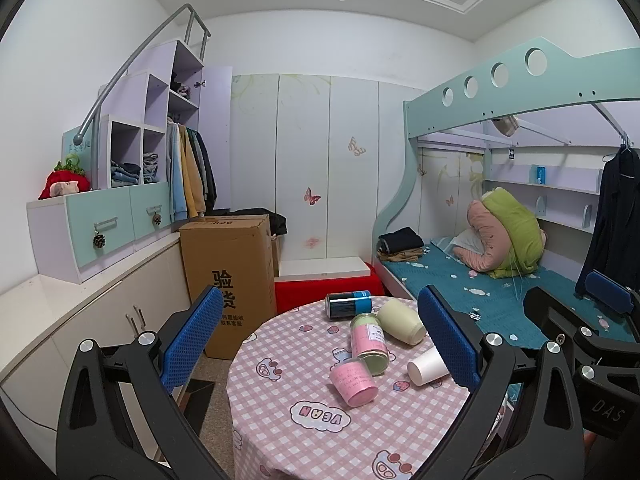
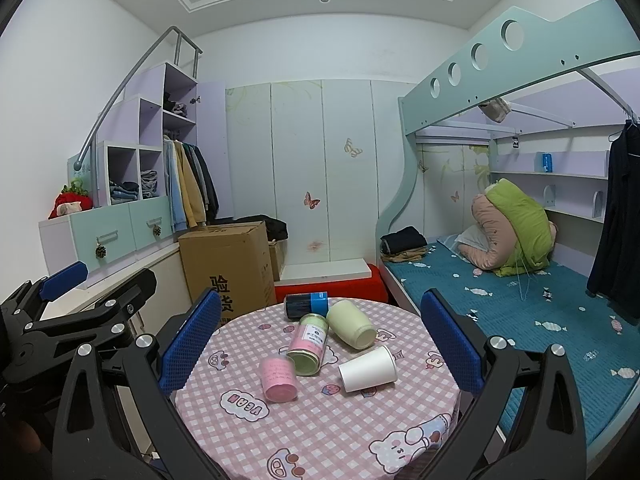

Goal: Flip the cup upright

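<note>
A white paper cup (image 2: pixel 368 369) lies on its side on the round table with the pink checked cloth (image 2: pixel 320 432); it also shows in the left wrist view (image 1: pixel 427 366). Beside it lie a pale green cup (image 2: pixel 352 325), a pink and green jar (image 2: pixel 308 345), a pink cup (image 2: pixel 277 379) and a dark can (image 2: pixel 306 305). My right gripper (image 2: pixel 320 340) is open and empty, held back from the table. My left gripper (image 1: pixel 320 340) is open and empty too, to the left of the right one.
A cardboard box (image 2: pixel 228 268) and a red stool (image 2: pixel 332 286) stand behind the table. A bunk bed with a teal mattress (image 2: pixel 520 308) is on the right. Low cabinets (image 1: pixel 80 320) run along the left wall.
</note>
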`<state>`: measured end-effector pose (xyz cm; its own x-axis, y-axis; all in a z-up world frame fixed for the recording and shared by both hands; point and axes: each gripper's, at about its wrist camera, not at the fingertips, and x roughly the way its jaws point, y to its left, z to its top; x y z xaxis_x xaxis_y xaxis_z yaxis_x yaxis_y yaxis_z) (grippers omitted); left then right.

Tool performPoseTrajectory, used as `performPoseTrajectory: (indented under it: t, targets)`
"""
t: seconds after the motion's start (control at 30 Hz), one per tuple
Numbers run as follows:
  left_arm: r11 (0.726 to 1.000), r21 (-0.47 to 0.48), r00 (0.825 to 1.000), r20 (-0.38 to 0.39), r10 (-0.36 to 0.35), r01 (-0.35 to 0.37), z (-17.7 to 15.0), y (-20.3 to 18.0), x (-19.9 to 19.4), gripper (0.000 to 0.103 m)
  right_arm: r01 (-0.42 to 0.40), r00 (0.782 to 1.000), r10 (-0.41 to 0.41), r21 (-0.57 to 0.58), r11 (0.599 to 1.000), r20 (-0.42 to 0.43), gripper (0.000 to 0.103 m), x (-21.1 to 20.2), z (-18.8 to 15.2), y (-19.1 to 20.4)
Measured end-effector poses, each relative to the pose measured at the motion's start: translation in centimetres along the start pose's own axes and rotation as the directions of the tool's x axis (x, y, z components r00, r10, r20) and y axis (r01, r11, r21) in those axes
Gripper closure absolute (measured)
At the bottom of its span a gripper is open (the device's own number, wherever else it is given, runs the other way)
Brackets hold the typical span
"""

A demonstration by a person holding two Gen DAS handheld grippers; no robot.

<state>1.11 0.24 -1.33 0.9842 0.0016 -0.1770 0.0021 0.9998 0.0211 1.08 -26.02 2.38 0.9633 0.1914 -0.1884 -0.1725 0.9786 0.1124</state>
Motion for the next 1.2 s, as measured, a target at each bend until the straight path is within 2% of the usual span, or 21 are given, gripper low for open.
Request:
performPoseTrajectory:
  t: [1.2]
  targets:
    - [1.000,0.005,1.000,-0.007,-0.007,0.007,-0.5,0.0,0.4,0.005,0.006,1.000,-0.006,0.008,1.000,-0.011,0.006,0.7,-1.3,-0.6]
